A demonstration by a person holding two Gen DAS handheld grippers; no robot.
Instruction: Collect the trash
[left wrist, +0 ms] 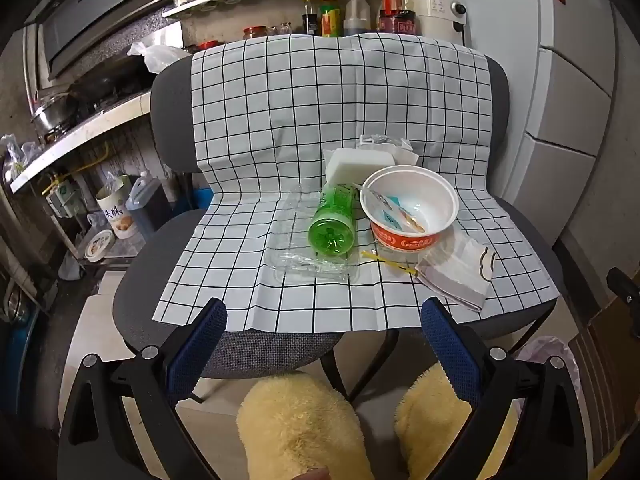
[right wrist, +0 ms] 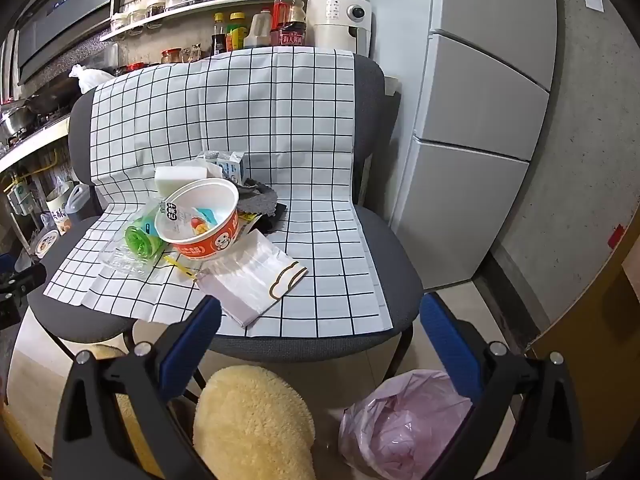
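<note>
A kitchen chair draped in a checked cloth [left wrist: 280, 128] fills mid-frame. Low in frame, the left gripper [left wrist: 322, 312] and right gripper [right wrist: 320, 310] hang spread, holding nothing. Centre, the green bottle [left wrist: 332, 230] lies base toward the camera, neck pointing away, beside the noodle bowl [left wrist: 408, 210].

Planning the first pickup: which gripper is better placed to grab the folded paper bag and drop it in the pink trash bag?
Probably the right gripper: the folded paper bag lies just ahead of its open fingers, and the pink trash bag sits below it. The left gripper faces the green bottle.
</note>
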